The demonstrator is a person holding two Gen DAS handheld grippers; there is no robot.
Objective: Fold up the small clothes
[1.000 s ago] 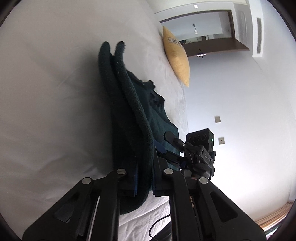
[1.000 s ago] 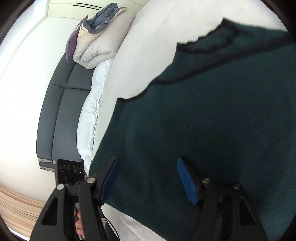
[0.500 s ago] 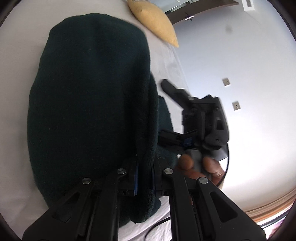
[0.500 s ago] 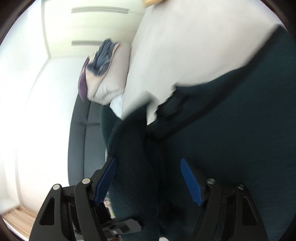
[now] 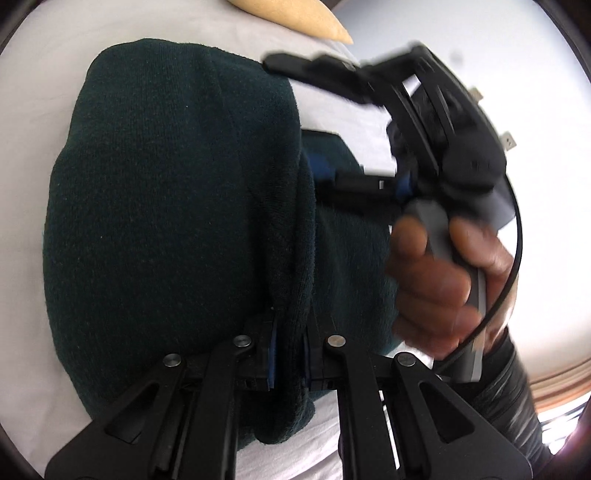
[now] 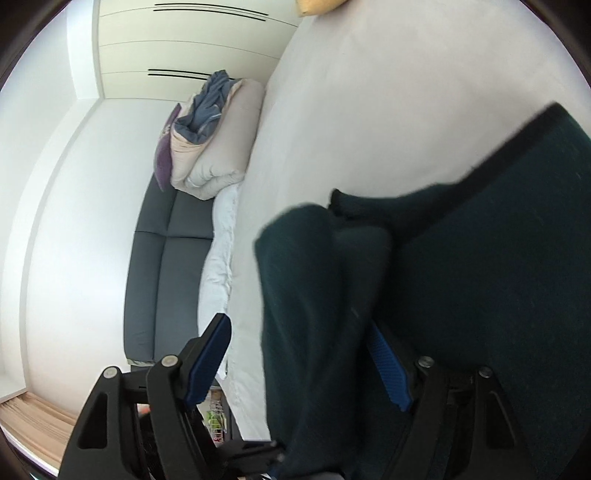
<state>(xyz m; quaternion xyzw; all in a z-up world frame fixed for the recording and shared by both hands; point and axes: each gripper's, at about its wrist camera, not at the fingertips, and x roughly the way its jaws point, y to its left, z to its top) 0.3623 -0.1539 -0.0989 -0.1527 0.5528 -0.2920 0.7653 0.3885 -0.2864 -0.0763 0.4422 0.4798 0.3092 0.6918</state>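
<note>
My left gripper (image 5: 288, 350) is pinching a thick folded edge of the dark green sweater (image 5: 166, 206), which is doubled over in a big soft hump on the white bed (image 5: 33, 74). My right gripper (image 6: 299, 362) has its blue pads (image 6: 207, 358) spread wide apart, and a loose part of the sweater hangs between them without being squeezed. In the left camera I can see the right hand (image 5: 439, 284) around that gripper's handle, just beside the sweater, and a yellow pillow (image 5: 295, 18) lies far up the bed.
</note>
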